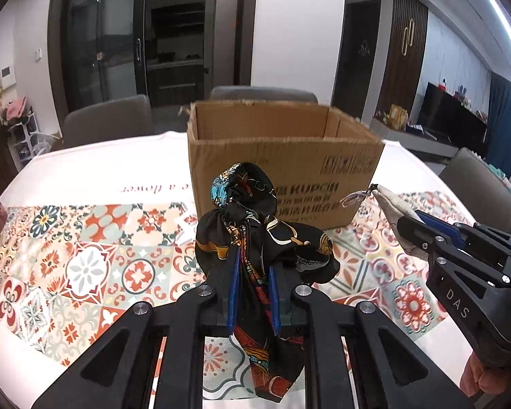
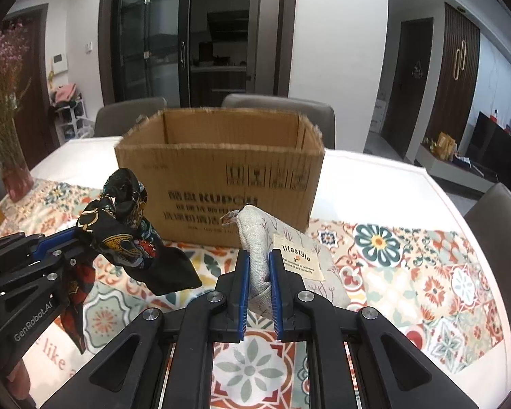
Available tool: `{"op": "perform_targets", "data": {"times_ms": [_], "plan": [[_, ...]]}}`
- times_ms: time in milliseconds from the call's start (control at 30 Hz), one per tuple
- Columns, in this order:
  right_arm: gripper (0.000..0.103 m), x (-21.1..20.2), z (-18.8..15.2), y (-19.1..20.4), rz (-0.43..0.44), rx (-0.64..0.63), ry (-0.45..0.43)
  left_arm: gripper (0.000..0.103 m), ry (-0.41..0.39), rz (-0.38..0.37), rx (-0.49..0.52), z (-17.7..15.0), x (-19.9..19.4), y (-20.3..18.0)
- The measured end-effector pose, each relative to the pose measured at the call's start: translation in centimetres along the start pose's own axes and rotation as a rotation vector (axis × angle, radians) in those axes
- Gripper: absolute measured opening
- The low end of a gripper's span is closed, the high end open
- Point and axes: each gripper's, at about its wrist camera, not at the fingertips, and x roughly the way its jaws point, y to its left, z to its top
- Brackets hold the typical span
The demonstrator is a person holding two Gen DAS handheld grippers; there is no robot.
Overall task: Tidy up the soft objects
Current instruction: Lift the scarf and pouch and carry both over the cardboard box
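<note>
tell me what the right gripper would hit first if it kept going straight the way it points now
Probably the near wall of the cardboard box, straight ahead of the right gripper and the beige pouch it holds; depth is unclear.

Ahead of both grippers stands a box [image 1: 282, 156] of matt, rough-edged corrugated cardboard. The scarf [image 1: 255, 238] looks silky, with a slight sheen; the pouch [image 2: 265, 248] is coarse, matt woven linen. Below them lies a smooth printed tablecloth [image 1: 85, 255].
</note>
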Motion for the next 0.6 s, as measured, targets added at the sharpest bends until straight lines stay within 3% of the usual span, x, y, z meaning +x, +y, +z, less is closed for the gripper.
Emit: {"op": "perform_targets", "data": {"times_ms": [600], "plan": [[0.013,-5.9,3.4,0.1,0.008,-0.037,-0.147,0.016,-0.141,0.012,0.014,3.0,-6.1,-1.1]]}}
